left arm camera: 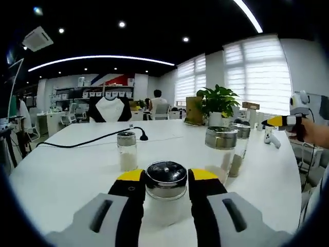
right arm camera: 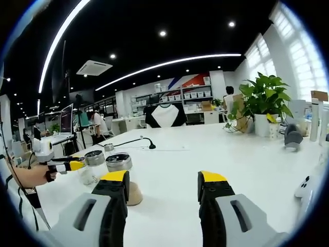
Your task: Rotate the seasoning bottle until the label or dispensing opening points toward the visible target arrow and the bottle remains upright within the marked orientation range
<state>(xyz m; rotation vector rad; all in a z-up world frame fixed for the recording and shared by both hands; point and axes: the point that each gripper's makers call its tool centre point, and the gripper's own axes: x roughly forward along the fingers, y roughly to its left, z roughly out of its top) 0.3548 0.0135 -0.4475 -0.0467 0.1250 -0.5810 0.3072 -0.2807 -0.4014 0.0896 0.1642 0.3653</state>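
Four glass jars (left arm camera: 165, 191) with metal lids, one potted plant (left arm camera: 219, 105) and one black cable (left arm camera: 87, 140) sit on the tabletop (left arm camera: 61, 175).

No legible text, label, brand, number or sign anywhere.

Upright seasoning bottle (left arm camera: 165, 193), metal lid

A long white bench (left arm camera: 67, 175) ran toward far shelving (left arm camera: 92, 92). Blinded windows (left arm camera: 257, 72) lined the right wall, a potted plant (left arm camera: 218, 103) stood before them, and curved strip lights (left arm camera: 97, 59) crossed the dark ceiling.
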